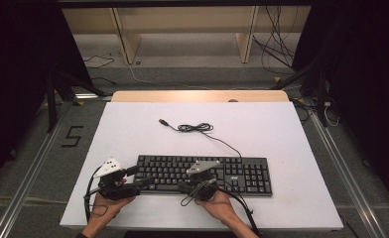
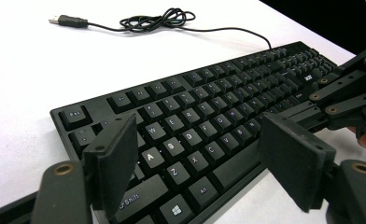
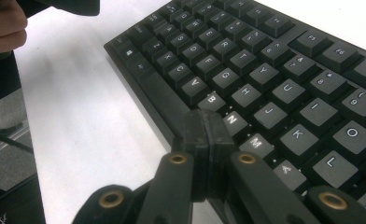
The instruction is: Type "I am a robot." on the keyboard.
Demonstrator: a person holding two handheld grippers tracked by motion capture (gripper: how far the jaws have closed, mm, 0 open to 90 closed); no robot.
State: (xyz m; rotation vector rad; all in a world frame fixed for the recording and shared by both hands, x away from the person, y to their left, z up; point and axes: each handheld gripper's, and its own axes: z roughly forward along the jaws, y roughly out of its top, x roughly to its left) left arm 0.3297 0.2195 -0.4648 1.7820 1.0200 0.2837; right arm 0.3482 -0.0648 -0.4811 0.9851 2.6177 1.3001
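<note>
A black keyboard (image 1: 232,173) lies across the near middle of the white table. Its thin black cable (image 1: 196,128) runs back from it in a loose coil to a USB plug (image 1: 162,121). My left gripper (image 1: 140,177) is at the keyboard's left end and stands open. In the left gripper view its jaws straddle the lower left keys (image 2: 190,149), about the Z and Shift rows. My right gripper (image 1: 181,185) sits at the keyboard's front edge. The right gripper view has its jaws (image 3: 207,135) shut together with nothing between them, resting by the space bar under the B and N keys (image 3: 223,109).
The white board (image 1: 133,119) covers a wooden table, with open white surface behind and to both sides of the keyboard. Beyond the table are a grey floor, shelf legs and loose cables (image 1: 277,49). A person's hands (image 1: 222,206) hold both grippers at the near edge.
</note>
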